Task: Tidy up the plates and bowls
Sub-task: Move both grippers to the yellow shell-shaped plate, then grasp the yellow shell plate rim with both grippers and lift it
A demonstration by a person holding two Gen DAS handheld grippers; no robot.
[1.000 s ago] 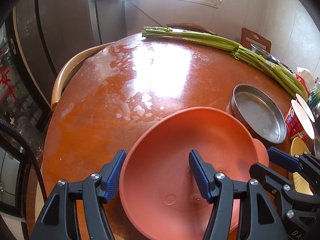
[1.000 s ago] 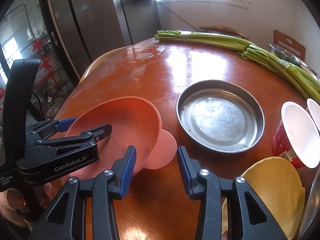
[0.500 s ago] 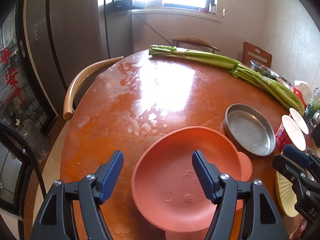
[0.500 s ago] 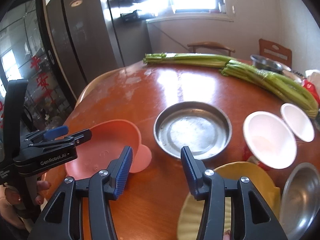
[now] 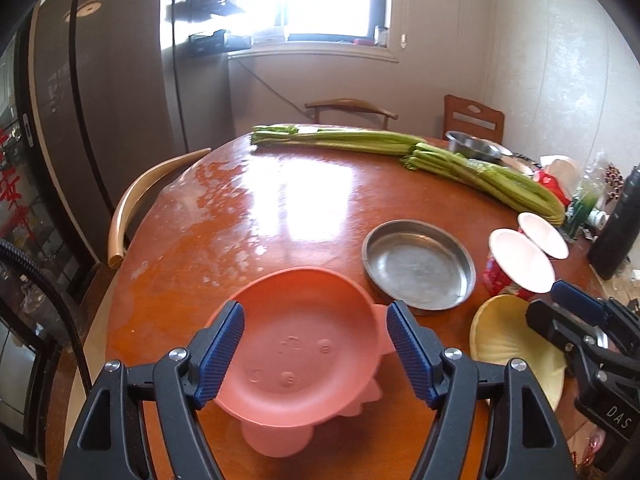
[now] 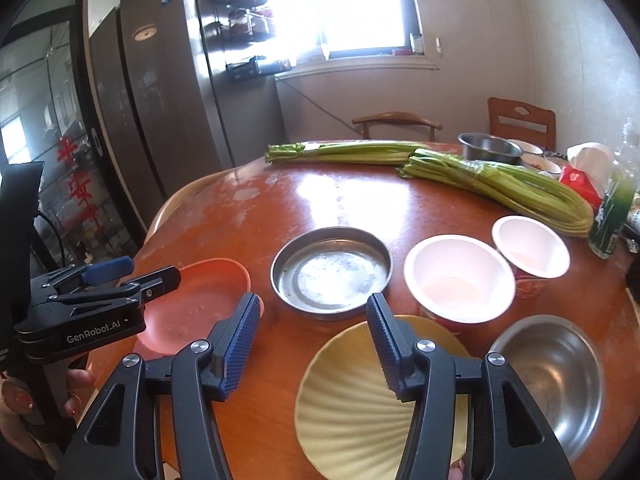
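A pink plastic bowl (image 5: pixel 296 340) sits on the round brown table (image 5: pixel 280 200) near its front edge; it also shows in the right wrist view (image 6: pixel 200 300). My left gripper (image 5: pixel 316 344) is open above and just behind it, holding nothing. A round metal pan (image 5: pixel 418 266) lies to its right, also in the right wrist view (image 6: pixel 332 272). A yellow shell-shaped plate (image 6: pixel 360 396) lies in front of the pan, also in the left wrist view (image 5: pixel 512 344). My right gripper (image 6: pixel 314 340) is open above the plate's far left edge, empty.
Two white paper cups (image 6: pixel 460 280) (image 6: pixel 530 246) stand right of the pan. A steel bowl (image 6: pixel 552 376) sits at the near right. Celery bunches (image 6: pixel 492 188) lie across the back, with another steel bowl (image 6: pixel 488 146), a green bottle (image 6: pixel 612 220) and chairs (image 6: pixel 396 124) behind.
Both grippers have risen and pulled back from the table. The left gripper's fingers have come off the pink bowl's rim; the bowl now rests on the table.
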